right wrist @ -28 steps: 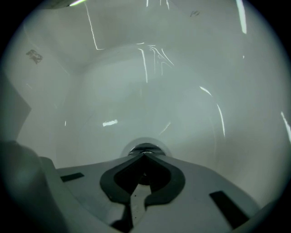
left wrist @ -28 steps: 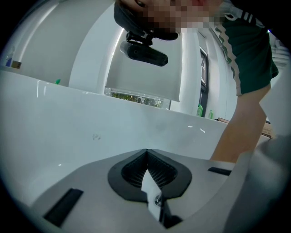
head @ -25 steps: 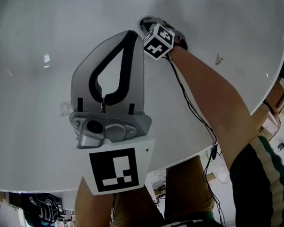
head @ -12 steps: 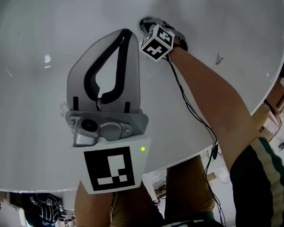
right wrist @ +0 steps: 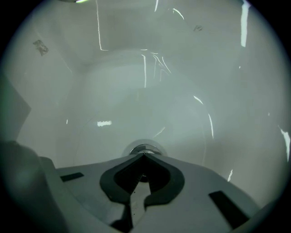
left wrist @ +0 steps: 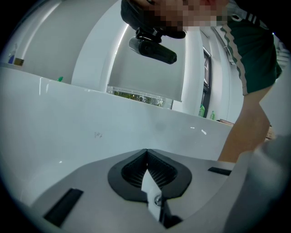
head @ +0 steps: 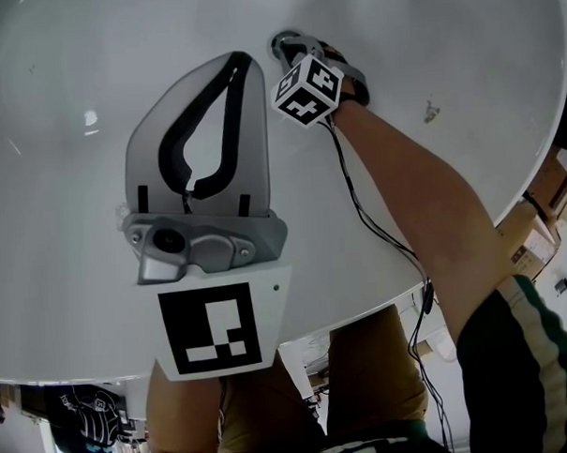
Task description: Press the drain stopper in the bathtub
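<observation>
The round chrome drain stopper (right wrist: 144,149) sits in the floor of the white bathtub (right wrist: 136,91). My right gripper (right wrist: 143,155) is shut, its joined tips pointing down onto the stopper's near edge; whether they touch it cannot be told. In the head view the right gripper (head: 293,50) reaches down to the drain stopper (head: 282,43) at the top, with its marker cube (head: 307,88) above the forearm. The left gripper (head: 241,59) hovers over the bathtub (head: 54,137) left of the drain, shut and empty. Seen from its own camera, the left gripper (left wrist: 146,150) points at the tub's far wall (left wrist: 91,132).
A black cable (head: 368,222) runs from the right gripper along the person's forearm. A small dark mark (head: 431,111) sits on the tub surface at right. Cardboard boxes (head: 545,209) stand outside the tub rim at right. Green bottles (left wrist: 202,110) stand on the far ledge.
The left gripper has drifted a little left and up in the head view. The right gripper's cube has shifted slightly left, staying at the drain. Both stay shut.
</observation>
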Tool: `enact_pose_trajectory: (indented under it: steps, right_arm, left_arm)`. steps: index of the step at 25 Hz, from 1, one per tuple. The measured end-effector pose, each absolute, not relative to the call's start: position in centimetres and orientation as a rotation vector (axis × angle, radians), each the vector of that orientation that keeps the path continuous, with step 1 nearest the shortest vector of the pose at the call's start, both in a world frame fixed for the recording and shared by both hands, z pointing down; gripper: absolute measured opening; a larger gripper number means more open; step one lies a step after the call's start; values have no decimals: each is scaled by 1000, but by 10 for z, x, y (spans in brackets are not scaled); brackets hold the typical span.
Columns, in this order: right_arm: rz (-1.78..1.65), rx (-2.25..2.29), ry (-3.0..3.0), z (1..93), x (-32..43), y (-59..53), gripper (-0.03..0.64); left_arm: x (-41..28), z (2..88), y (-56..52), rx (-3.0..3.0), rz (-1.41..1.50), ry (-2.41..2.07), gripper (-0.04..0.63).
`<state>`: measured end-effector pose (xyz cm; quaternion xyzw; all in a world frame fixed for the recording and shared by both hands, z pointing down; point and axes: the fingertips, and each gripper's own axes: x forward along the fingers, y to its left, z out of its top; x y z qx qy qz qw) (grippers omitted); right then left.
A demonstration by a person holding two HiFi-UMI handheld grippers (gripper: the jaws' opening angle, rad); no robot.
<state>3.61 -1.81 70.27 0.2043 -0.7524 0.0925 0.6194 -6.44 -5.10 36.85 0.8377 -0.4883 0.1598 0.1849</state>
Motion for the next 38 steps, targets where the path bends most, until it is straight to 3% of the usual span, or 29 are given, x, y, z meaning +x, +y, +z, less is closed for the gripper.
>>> enact_pose_trajectory:
  steps: [8, 11, 13, 24, 26, 35, 38]
  right_arm:
    - [220, 485, -1734, 703, 37, -19, 15]
    - [315, 556, -1751, 700, 45, -26, 97]
    - [423, 547, -1788, 700, 40, -22, 224]
    - [491, 485, -1745, 712, 37, -23, 224]
    - [515, 493, -1740, 710, 36, -27, 190]
    - [857, 859, -1653, 709, 43, -37, 178]
    - [803, 805, -1671, 708, 41, -36, 178]
  left_arm:
    - [-64, 367, -51, 2366, 452, -1377, 3]
    - [-64, 368, -51, 2363, 459, -1380, 3]
    - [-65, 368, -51, 2366, 461, -1378, 3]
    - [-65, 367, -51, 2376, 454, -1360, 3]
    - [-65, 366, -51, 2378, 450, -1360, 3]
    - [-64, 365, -51, 2383, 450, -1353, 3]
    - [-63, 366, -51, 2386, 451, -1348, 3]
